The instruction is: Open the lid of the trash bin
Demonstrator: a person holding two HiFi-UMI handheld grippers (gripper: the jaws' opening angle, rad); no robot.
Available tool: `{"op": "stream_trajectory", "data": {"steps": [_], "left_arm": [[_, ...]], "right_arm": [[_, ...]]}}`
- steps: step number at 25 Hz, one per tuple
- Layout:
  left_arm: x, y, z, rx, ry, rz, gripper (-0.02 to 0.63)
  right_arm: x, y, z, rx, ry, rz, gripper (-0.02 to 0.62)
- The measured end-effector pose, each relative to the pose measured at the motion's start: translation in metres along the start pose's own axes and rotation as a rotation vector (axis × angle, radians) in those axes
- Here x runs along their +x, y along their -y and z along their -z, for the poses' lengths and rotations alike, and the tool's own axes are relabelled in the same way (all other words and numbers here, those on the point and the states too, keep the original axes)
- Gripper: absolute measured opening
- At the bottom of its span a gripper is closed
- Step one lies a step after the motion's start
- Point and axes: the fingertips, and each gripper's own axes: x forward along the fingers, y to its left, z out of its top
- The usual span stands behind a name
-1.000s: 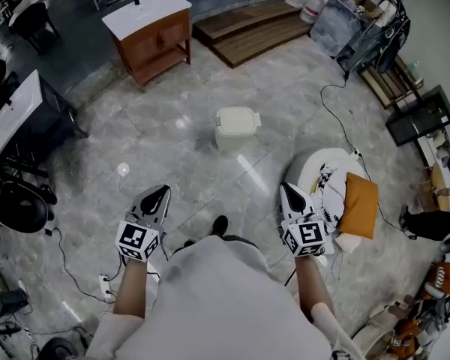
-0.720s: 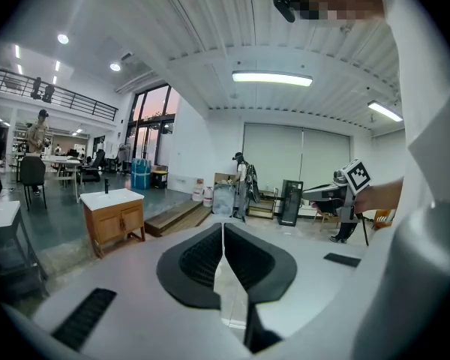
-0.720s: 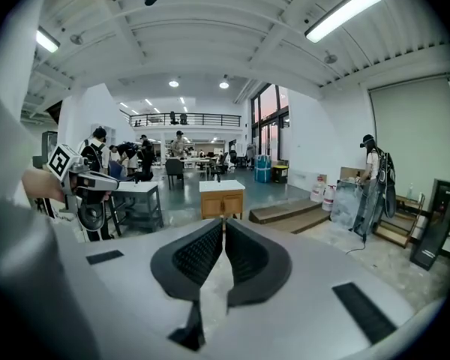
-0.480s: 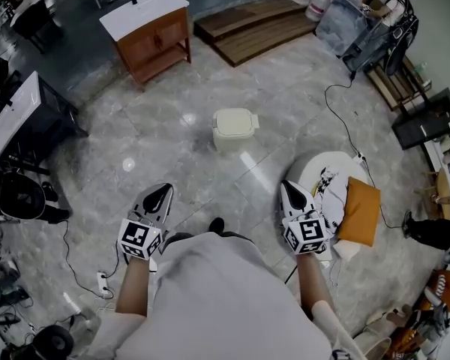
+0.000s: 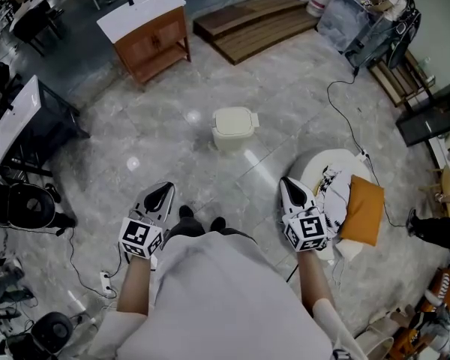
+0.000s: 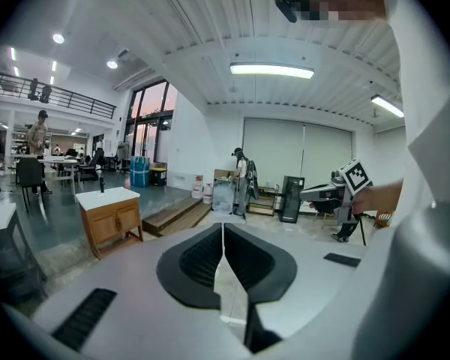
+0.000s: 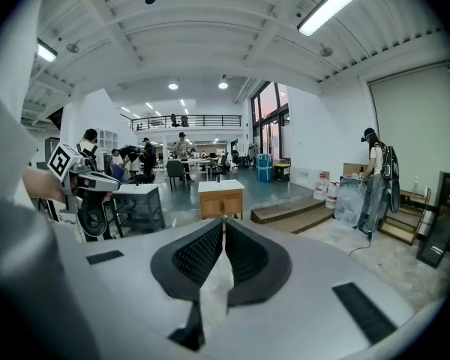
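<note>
The cream trash bin (image 5: 235,128) stands on the grey marble floor with its lid down, well ahead of both grippers in the head view. My left gripper (image 5: 163,190) is held low at the left, its jaws together and nothing between them. My right gripper (image 5: 289,186) is level with it at the right, also shut and empty. In the left gripper view the left gripper (image 6: 223,227) has its black pads meeting, and in the right gripper view the right gripper (image 7: 224,222) looks the same. I cannot make out the bin in either gripper view.
A wooden cabinet with a white top (image 5: 144,32) and a low wooden platform (image 5: 255,25) stand beyond the bin. An orange cushion (image 5: 364,208) lies on a white round mat at the right. A black cable (image 5: 345,118) crosses the floor; a dark table (image 5: 22,118) is at the left.
The person has stepped forward: a second shoe now shows below the bin and the room has shifted a little. Both grippers stay shut, carried along in the same pose.
</note>
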Motion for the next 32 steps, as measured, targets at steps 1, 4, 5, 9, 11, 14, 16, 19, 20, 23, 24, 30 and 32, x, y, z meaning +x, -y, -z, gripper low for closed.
{"op": "stream_trajectory", "data": {"steps": [1,4,5,9,11,14,16,19,20,23,24,30,32], "left_arm": [[0.002,-0.001,0.0,0.0,-0.001,-0.001,0.025],[0.008,-0.003,0.001,-0.006,-0.005,-0.005,0.023],[0.009,-0.003,0.001,-0.007,-0.005,-0.004,0.024],[0.02,-0.009,-0.003,-0.011,-0.005,0.003,0.025],[0.026,-0.014,-0.005,-0.011,-0.006,0.008,0.023],[0.037,-0.022,-0.008,-0.014,-0.009,0.02,0.023],[0.046,-0.026,-0.01,-0.013,-0.009,0.031,0.023],[0.059,-0.033,-0.015,-0.011,-0.007,0.052,0.023],[0.063,-0.036,-0.016,-0.011,-0.007,0.058,0.023],[0.076,-0.05,-0.018,-0.014,-0.016,0.073,0.025],[0.081,-0.056,-0.019,-0.016,-0.022,0.078,0.024],[0.112,-0.094,-0.027,-0.016,-0.041,0.129,0.024],[0.122,-0.109,-0.028,-0.007,-0.048,0.146,0.025]], "right_arm": [[0.001,0.001,0.0,0.0,-0.002,-0.002,0.035],[0.003,0.003,0.0,-0.005,-0.007,-0.005,0.035],[0.003,0.004,0.0,-0.007,-0.009,-0.005,0.035],[0.009,0.01,-0.002,-0.005,-0.015,0.004,0.035],[0.014,0.011,-0.003,-0.006,-0.022,0.008,0.035],[0.022,0.012,-0.004,-0.014,-0.029,0.011,0.035],[0.027,0.014,-0.006,-0.017,-0.033,0.016,0.035],[0.035,0.02,-0.006,-0.016,-0.042,0.031,0.035],[0.038,0.022,-0.006,-0.014,-0.046,0.038,0.035],[0.052,0.026,-0.009,-0.009,-0.056,0.052,0.035],[0.057,0.027,-0.011,-0.008,-0.062,0.054,0.035],[0.088,0.031,-0.022,-0.001,-0.094,0.086,0.034],[0.099,0.031,-0.025,-0.005,-0.103,0.098,0.034]]}}
